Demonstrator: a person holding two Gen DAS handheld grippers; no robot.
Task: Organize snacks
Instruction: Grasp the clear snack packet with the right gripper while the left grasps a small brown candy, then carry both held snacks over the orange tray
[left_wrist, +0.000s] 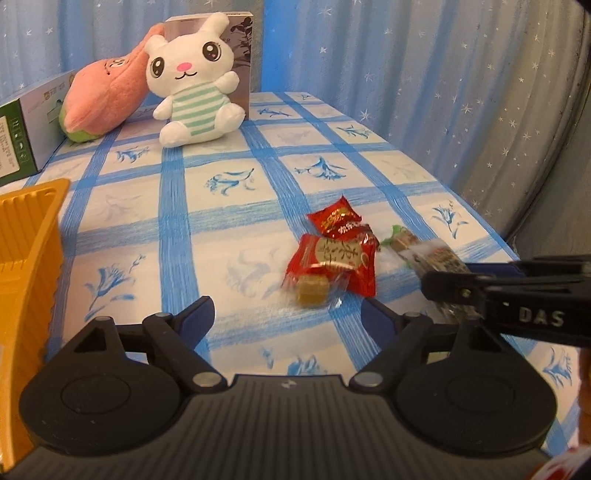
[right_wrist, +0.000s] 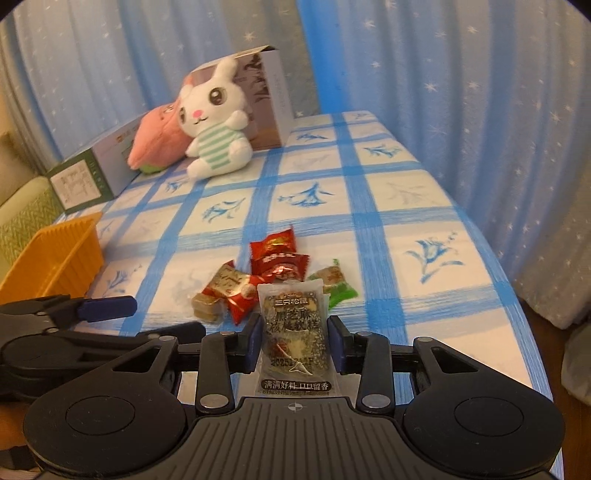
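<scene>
I am clamping my right claw (right_wrist: 293, 341) on the clear dark sesame-cake packet (right_wrist: 293, 332); left claw (left_wrist: 288, 314) is hanging open. Red wrapped sweets (right_wrist: 275, 264) at twelve o'clock are waiting; the ribbed orange plastic bin (right_wrist: 55, 254) sits at ten o'clock.

Each gripper is matte black plastic with a ribbed base and two round discs. The left gripper (left_wrist: 286, 312) and right gripper (right_wrist: 294, 341) carry blue finger pads, silver pivot screws and white "DAS" lettering.
</scene>
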